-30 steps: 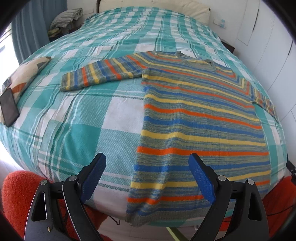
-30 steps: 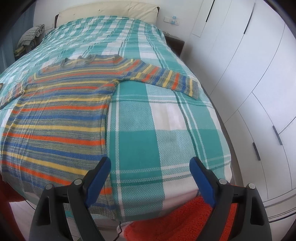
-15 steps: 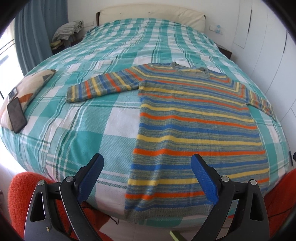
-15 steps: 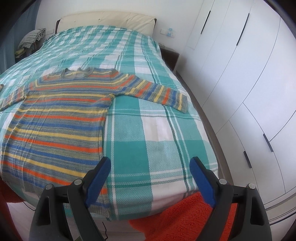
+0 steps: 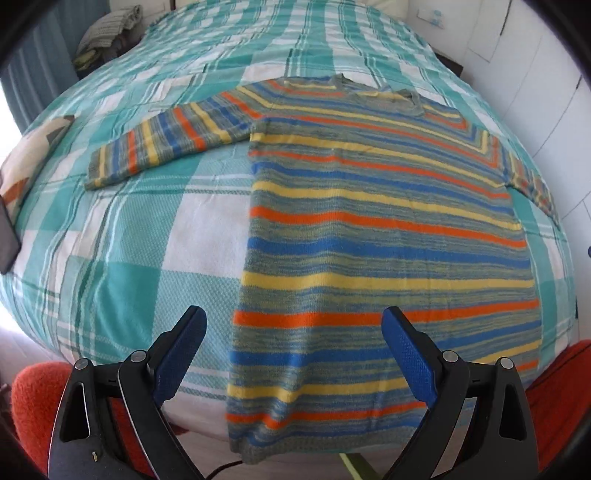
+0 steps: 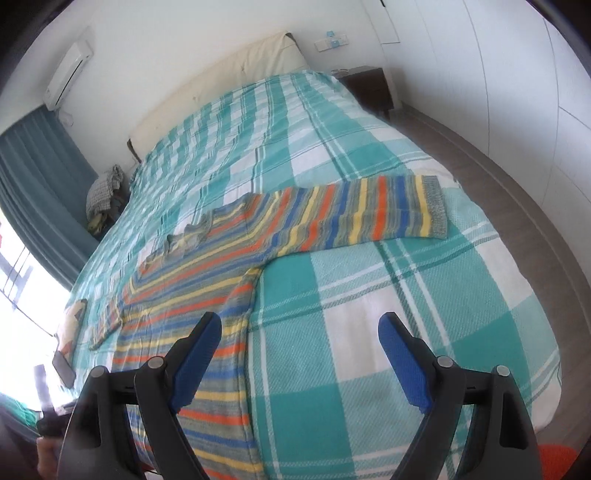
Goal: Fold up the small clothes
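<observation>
A striped sweater (image 5: 369, 229) in orange, blue, yellow and grey lies flat on the bed with both sleeves spread out and its hem at the bed's front edge. My left gripper (image 5: 293, 332) is open and empty above the hem's left part. In the right wrist view the sweater (image 6: 207, 291) lies to the left, its right sleeve (image 6: 369, 212) stretched across the bed. My right gripper (image 6: 299, 338) is open and empty above the bed, just right of the sweater's right side edge.
The bed has a teal and white checked cover (image 5: 122, 258). A cushion (image 5: 29, 158) and a dark phone (image 5: 7, 243) lie at its left edge. Folded clothes (image 5: 107, 29) sit at the far left. White wardrobes (image 6: 517, 74) and a nightstand (image 6: 369, 86) stand to the right.
The left gripper has moved closer to the sweater's hem. The right gripper has moved forward over the bed and tilted, now facing the right sleeve.
</observation>
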